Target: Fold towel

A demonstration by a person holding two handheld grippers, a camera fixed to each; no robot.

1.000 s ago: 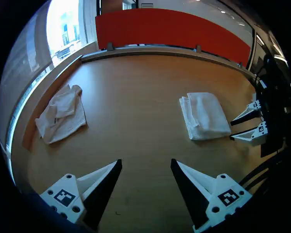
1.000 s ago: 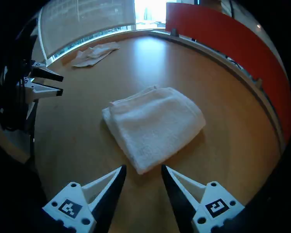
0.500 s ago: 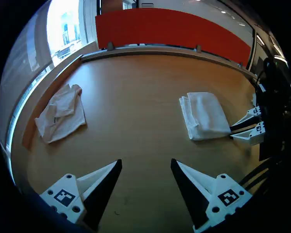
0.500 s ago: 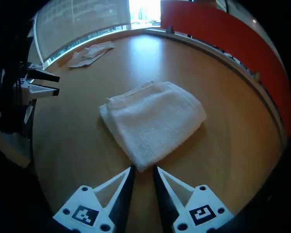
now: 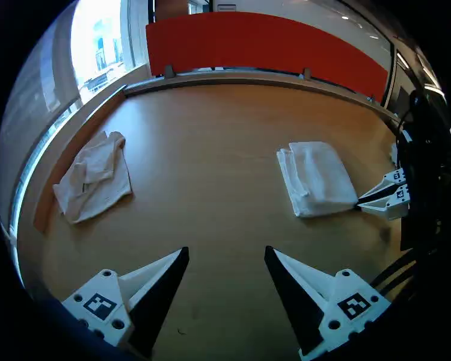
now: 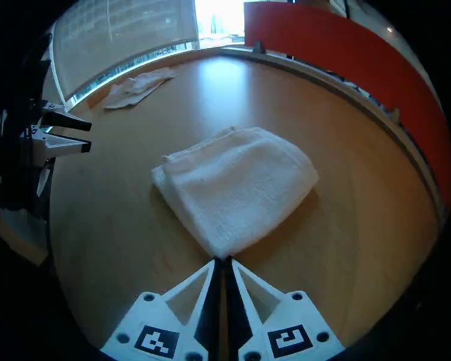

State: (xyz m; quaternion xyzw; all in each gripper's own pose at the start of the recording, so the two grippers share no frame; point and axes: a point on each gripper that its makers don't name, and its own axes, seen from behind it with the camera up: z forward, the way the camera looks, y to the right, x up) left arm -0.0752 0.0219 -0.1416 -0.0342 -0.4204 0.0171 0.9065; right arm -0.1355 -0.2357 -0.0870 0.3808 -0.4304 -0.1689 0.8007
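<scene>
The towel (image 6: 237, 183) sits mid-frame in the right gripper view, its near corner now pinched by my right tongs (image 6: 223, 262), half-open earlier; left tongs (image 5: 226, 249) gape wide.

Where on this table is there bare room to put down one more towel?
The table is bare between the crumpled towel and the folded towel, and from both up to the red panel. It is crowded at the folded towel's corner where the right tongs sit.
</scene>
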